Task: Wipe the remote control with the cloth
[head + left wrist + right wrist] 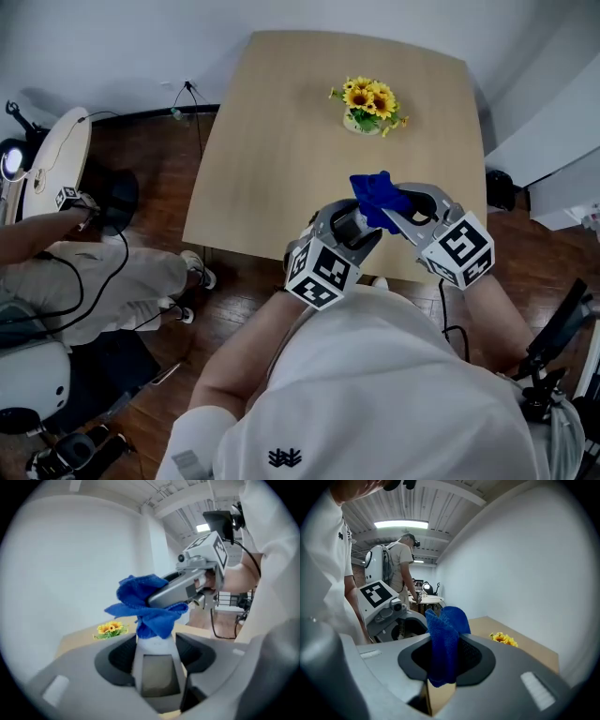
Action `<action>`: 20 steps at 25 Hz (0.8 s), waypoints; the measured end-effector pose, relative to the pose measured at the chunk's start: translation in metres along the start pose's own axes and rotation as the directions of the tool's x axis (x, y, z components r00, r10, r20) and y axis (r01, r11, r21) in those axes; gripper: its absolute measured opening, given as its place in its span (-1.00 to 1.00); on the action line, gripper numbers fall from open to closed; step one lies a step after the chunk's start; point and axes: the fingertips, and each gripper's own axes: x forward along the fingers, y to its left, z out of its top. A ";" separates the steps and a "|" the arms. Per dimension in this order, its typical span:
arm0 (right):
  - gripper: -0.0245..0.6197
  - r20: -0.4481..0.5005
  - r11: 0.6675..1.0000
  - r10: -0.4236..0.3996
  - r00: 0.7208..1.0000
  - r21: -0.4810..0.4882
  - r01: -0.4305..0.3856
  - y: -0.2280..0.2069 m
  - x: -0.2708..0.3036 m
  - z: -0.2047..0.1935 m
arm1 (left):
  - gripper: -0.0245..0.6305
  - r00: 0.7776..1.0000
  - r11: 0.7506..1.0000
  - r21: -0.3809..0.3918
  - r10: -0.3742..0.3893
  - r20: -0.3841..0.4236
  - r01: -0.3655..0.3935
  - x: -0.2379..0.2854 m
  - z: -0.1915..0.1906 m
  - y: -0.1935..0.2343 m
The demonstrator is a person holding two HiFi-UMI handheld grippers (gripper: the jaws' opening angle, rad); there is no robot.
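Note:
My left gripper point(360, 229) is shut on a pale grey remote control point(157, 665), which stands between its jaws and points away from the camera. A blue cloth point(379, 197) lies bunched over the remote's far end point(146, 603). My right gripper point(397, 212) is shut on that cloth point(443, 644), whose folds hang down between its jaws. In the left gripper view the right gripper point(187, 587) comes in from the upper right. In the right gripper view the left gripper point(389, 612) shows at the left. Both are held in the air above the table's near edge.
The light wooden table point(281, 141) carries a small bunch of sunflowers point(371, 103) near its far side. A person sits on the floor side at the left point(84, 272). Another person with a backpack point(396, 569) stands in the room behind. Cables lie on the dark floor.

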 end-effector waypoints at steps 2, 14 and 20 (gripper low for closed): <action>-0.66 -0.007 0.999 -0.035 0.999 -0.007 0.035 -0.013 -0.003 0.001 | -0.08 1.000 1.000 -0.011 0.009 0.002 -0.009 -0.004 -0.001 0.004; -0.66 0.071 0.995 -0.098 0.993 0.007 0.098 -0.037 -0.013 0.046 | -0.08 0.998 0.997 -0.051 0.053 0.021 -0.052 -0.017 0.001 0.024; -0.66 0.123 0.993 0.119 0.985 -0.004 -0.119 0.040 0.006 0.069 | -0.08 0.997 0.996 -0.057 0.067 0.037 -0.065 -0.008 0.005 0.025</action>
